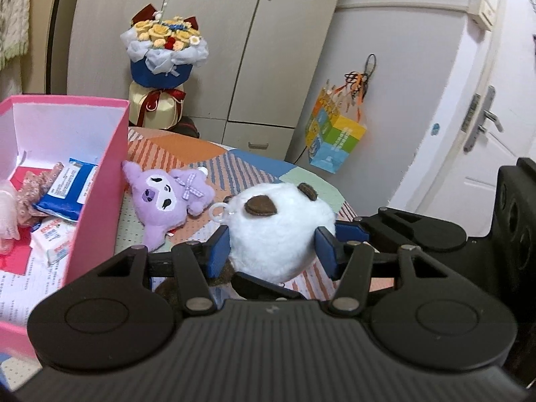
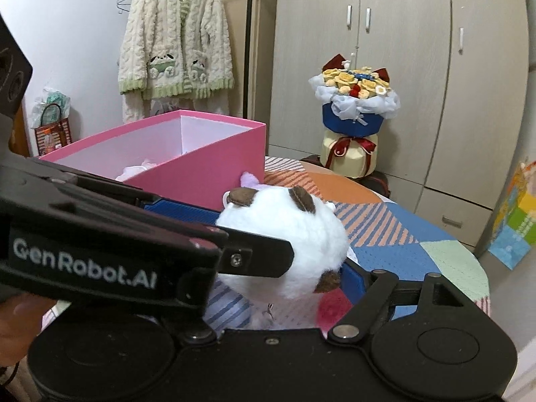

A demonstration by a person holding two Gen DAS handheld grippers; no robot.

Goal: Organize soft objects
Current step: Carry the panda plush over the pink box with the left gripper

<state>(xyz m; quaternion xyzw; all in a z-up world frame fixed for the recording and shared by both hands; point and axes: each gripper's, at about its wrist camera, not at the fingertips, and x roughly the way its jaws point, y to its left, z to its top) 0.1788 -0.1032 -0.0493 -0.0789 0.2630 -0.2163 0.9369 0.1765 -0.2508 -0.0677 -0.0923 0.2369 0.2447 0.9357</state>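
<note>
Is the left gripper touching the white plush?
Touching. In the left wrist view both blue pads of the left gripper press into the sides of the white plush, no gap visible.

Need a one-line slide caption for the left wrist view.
Left gripper clamps white panda plush beside pink box; purple plush lies on bedspread.

Flower bouquet [image 1: 165, 63] stands before wardrobe [image 1: 234, 33]. Colourful gift bag [image 1: 335, 137] hangs near white door [image 1: 485, 117]. Fleece cardigan [image 2: 176, 38] hangs on the wall.
</note>
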